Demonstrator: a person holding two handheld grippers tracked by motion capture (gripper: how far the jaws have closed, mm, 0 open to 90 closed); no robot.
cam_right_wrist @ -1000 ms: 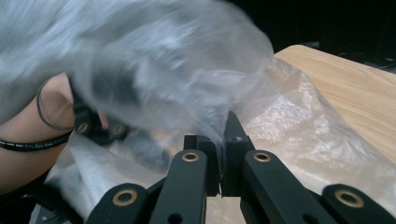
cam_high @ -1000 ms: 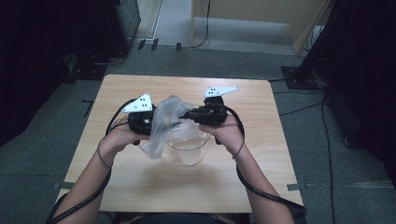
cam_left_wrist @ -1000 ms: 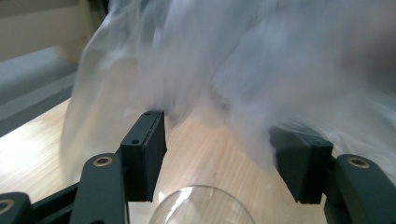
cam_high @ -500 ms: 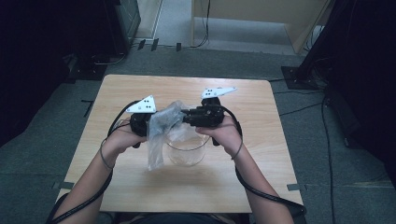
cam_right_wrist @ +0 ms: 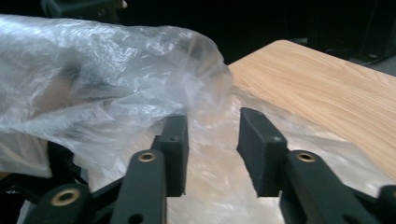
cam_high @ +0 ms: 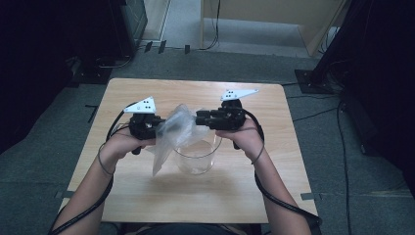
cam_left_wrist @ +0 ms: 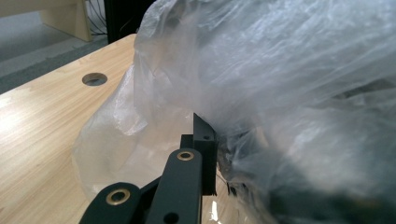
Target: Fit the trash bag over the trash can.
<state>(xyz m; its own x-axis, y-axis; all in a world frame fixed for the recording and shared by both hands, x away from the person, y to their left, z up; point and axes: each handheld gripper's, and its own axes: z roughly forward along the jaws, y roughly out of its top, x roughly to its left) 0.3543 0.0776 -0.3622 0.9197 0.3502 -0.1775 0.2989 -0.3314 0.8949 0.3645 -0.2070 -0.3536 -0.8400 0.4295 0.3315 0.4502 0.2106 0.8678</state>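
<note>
A crumpled clear plastic bag point(cam_high: 175, 131) hangs between my two grippers, above and left of a clear glass bowl point(cam_high: 196, 159) on the wooden table point(cam_high: 147, 196). My left gripper point(cam_high: 159, 128) has just been closing and is shut on the bag's left side. In the left gripper view the bag point(cam_left_wrist: 280, 70) covers one jaw of the left gripper point(cam_left_wrist: 222, 149). My right gripper point(cam_high: 199, 118) has just been opening. In the right gripper view its jaws point(cam_right_wrist: 210, 140) stand apart, with the bag point(cam_right_wrist: 93, 84) draped over the left one and nothing pinched.
The bowl stands near the table's middle, just below both hands. A round cable hole point(cam_left_wrist: 94, 79) is cut in the tabletop. Dark equipment and cables lie on the floor around the table point(cam_right_wrist: 327, 88).
The right gripper's jaws have come apart and let go of the bag. The left gripper has closed on it. The bag's lower end now hangs down beside the bowl's left rim.
</note>
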